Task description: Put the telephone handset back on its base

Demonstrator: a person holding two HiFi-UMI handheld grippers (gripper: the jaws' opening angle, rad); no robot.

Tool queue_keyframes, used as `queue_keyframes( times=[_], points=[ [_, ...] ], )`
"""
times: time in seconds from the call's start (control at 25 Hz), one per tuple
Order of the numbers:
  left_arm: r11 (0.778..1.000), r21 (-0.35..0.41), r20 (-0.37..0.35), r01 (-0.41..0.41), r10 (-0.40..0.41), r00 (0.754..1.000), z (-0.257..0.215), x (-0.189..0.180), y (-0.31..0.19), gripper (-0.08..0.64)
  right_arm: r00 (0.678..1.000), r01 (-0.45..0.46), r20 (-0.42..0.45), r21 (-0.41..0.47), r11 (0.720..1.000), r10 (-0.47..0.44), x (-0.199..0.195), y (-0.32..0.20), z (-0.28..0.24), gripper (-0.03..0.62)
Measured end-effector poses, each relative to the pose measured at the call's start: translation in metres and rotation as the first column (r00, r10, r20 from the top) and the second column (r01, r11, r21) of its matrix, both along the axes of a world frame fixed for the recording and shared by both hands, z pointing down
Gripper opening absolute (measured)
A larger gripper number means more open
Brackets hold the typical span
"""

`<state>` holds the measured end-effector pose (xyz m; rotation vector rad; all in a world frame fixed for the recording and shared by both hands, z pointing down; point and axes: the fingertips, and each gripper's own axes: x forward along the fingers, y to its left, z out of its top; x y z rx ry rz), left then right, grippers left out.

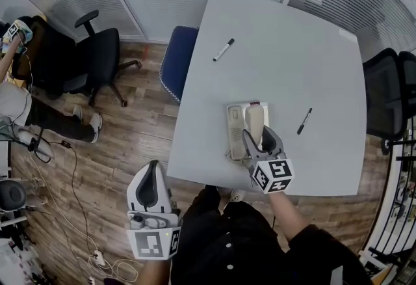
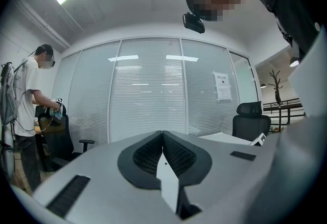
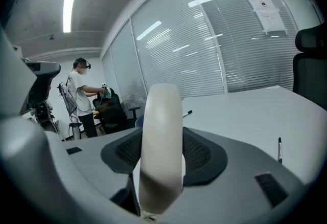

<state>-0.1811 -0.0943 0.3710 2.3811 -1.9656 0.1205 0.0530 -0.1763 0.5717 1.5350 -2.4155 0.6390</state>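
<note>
Telephone base (image 1: pixel 234 129): cream, resting on the white table (image 1: pixel 286 69)

Handset (image 1: pixel 254 122): cream, lying lengthwise over the base's right half, clamped between the jaws of the right gripper (image 1: pixel 256 136) — whether it touches the base cannot be told

Left gripper (image 1: pixel 153 172): well to the left of the base and nearer the person, jaws pressed together, nothing between them

Marker (image 1: pixel 223 49): white body, black cap, well beyond the base on its far side

Pen (image 1: pixel 304 121): dark, near the base on its right — lying flat, apart from the handset
</note>
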Motion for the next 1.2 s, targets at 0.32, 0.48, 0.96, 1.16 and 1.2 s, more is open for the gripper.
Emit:
queue_keyframes(
  times=[0.32,0.48,0.96,1.16,1.2],
  points=[
    [1.000,-0.006,-0.003,-0.001,0.001,1.000,0.003,0.000,0.001,0.017,1.000,-0.018,-0.019,-0.069,0.997,0.017,-0.010,-0.008,0.036,0.236],
    [1.000,-0.008,-0.003,-0.011,0.011,1.000,0.003,0.002,-0.001,0.017,0.999,-0.024,-0.044,-0.093,0.995,0.020,-0.014,-0.009,0.051,0.236],
    [1.000,-0.020,-0.005,-0.022,0.022,1.000,0.005,0.002,-0.003,0.017,0.997,-0.057,-0.061,-0.145,0.988,0.049,-0.021,-0.016,0.075,0.236],
    [1.000,-0.020,-0.010,-0.025,0.024,1.000,0.006,0.004,-0.004,0.017,0.995,-0.072,-0.076,-0.156,0.985,0.061,-0.022,-0.021,0.082,0.236],
    [0.999,-0.020,-0.011,-0.025,0.025,1.000,0.007,0.004,-0.004,0.017,0.995,-0.076,-0.081,-0.158,0.984,0.063,-0.022,-0.021,0.084,0.236]
  ],
)
